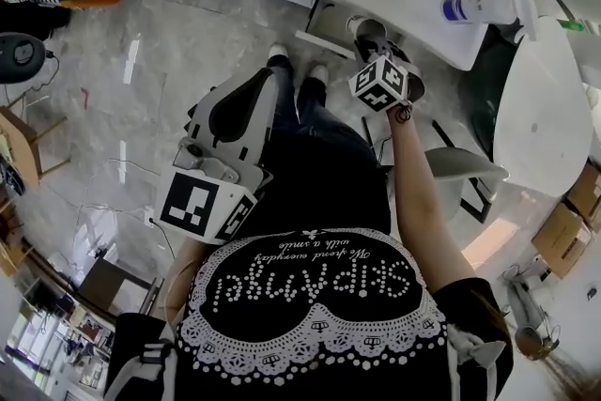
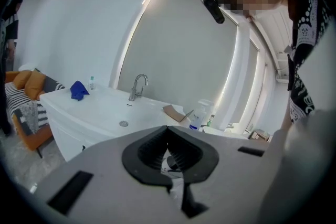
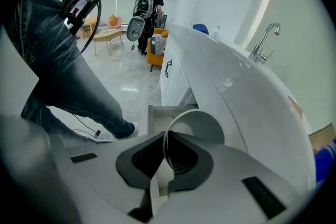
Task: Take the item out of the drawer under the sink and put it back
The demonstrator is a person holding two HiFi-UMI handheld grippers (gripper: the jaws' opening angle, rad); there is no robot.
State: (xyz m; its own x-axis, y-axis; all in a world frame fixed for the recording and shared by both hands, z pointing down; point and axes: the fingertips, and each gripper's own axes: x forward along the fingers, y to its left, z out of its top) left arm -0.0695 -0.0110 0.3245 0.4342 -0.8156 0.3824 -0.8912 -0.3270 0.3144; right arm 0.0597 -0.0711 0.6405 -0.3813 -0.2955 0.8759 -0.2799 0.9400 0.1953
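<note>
Pinched shut with the right gripper on the thin rim of a white cup; closed down to little more than the cup wall between the pads. Cup carried mouth toward the camera, just above the open drawer under the white sink counter; apparently not yet resting on the drawer floor, though the contact point lies out of sight. On the left gripper: closed with nothing in the pads, kept at the person's side, well apart from the drawer, facing the tap.

Judged to be the putting-back half of the task, going by the steep downward aim at the drawer's mouth; not fully settled from this moment alone.

Next: lower the cup inside the drawer walls without clipping the counter edge above; set it down steady; part the pads and draw clear; then push the drawer shut, perhaps with the idle left gripper.
</note>
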